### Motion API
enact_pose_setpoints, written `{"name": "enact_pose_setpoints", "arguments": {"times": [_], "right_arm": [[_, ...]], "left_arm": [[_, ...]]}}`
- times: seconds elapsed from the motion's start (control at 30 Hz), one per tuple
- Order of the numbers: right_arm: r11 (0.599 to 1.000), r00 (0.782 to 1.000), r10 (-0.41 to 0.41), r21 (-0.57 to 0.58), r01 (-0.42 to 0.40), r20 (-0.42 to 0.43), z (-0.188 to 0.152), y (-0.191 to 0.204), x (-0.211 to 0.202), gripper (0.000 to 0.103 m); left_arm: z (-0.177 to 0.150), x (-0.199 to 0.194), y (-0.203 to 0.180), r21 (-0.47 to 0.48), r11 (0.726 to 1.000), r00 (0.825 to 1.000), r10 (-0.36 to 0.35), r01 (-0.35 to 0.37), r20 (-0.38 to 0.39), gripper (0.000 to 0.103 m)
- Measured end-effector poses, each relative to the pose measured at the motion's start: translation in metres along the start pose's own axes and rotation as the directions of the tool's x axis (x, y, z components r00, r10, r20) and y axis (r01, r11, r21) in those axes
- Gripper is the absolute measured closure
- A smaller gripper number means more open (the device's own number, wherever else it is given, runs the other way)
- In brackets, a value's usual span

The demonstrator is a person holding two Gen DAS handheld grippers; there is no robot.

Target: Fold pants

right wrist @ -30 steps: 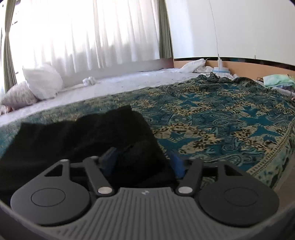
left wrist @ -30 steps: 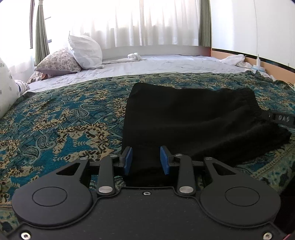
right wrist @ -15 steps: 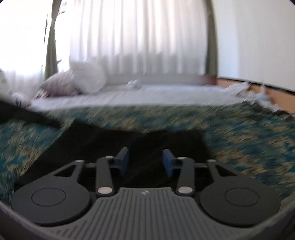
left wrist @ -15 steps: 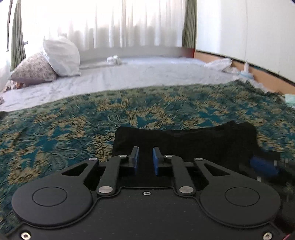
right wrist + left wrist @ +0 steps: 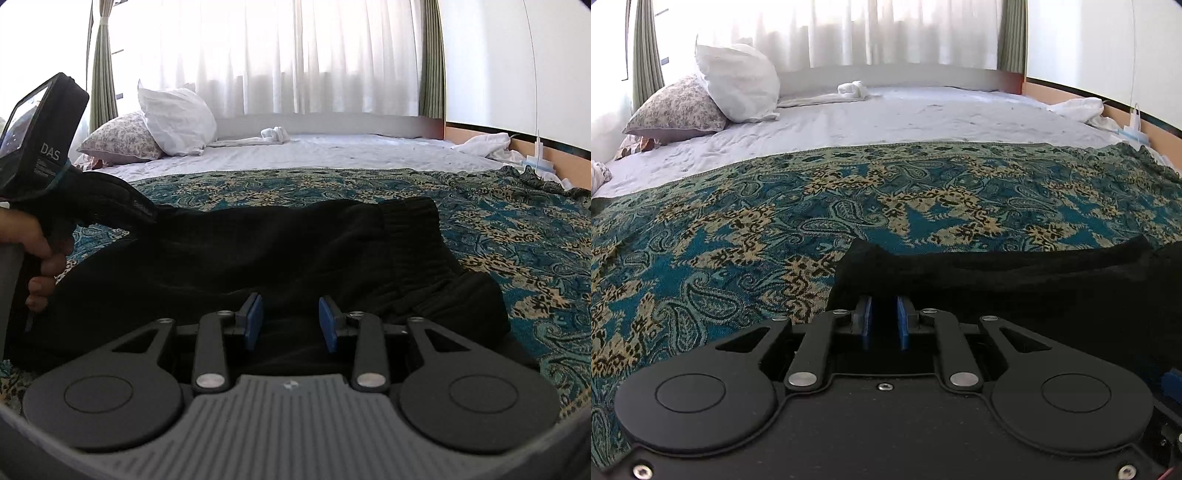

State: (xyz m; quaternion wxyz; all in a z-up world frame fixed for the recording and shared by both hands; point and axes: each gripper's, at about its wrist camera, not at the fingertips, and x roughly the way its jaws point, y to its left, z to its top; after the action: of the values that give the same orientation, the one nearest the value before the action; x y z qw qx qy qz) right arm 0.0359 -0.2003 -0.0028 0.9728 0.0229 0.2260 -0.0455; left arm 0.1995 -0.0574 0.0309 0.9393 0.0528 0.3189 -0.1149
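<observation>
Black pants (image 5: 295, 247) lie folded on a teal paisley bedspread (image 5: 517, 229), elastic waistband at the right end. In the left wrist view the pants (image 5: 997, 273) fill the lower right. My left gripper (image 5: 884, 321) has its blue pads close together on the left edge of the black fabric, holding it. Its body and the hand holding it show at the left of the right wrist view (image 5: 40, 147). My right gripper (image 5: 291, 323) is open, its pads wide apart just above the near side of the pants.
A white pillow (image 5: 738, 88) and a floral pillow (image 5: 676, 110) rest at the head of the bed on a white sheet (image 5: 923, 114). White cloths lie by the far wall (image 5: 1078, 109). The bedspread (image 5: 738, 229) stretches left and ahead.
My left gripper closed on the pants edge and carried it over, so the pants now lie shorter. My right gripper swung left over the pants and stays open.
</observation>
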Motion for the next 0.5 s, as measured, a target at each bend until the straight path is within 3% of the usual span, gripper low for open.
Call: {"name": "enact_pose_setpoints", "arguments": {"times": [0.37,0.43,0.5], "right_arm": [[1.0,1.0,0.004,-0.008,-0.004,0.011,-0.002,0.001,-0.002,0.05],[0.999,0.999,0.039,0.009,-0.039,0.011,0.001,-0.002,-0.007,0.042],[0.998,0.998,0.061,0.023,-0.062,0.025,0.003,-0.006,-0.014,0.039]], "left_arm": [[-0.001,-0.004,-0.004,0.004,1.0,1.0,0.013,-0.013,-0.004,0.086],[-0.002,-0.012,-0.006,0.002,1.0,1.0,0.014,-0.014,-0.013,0.07],[-0.007,-0.025,-0.009,0.005,1.0,1.0,0.005,-0.005,-0.011,0.062]]}}
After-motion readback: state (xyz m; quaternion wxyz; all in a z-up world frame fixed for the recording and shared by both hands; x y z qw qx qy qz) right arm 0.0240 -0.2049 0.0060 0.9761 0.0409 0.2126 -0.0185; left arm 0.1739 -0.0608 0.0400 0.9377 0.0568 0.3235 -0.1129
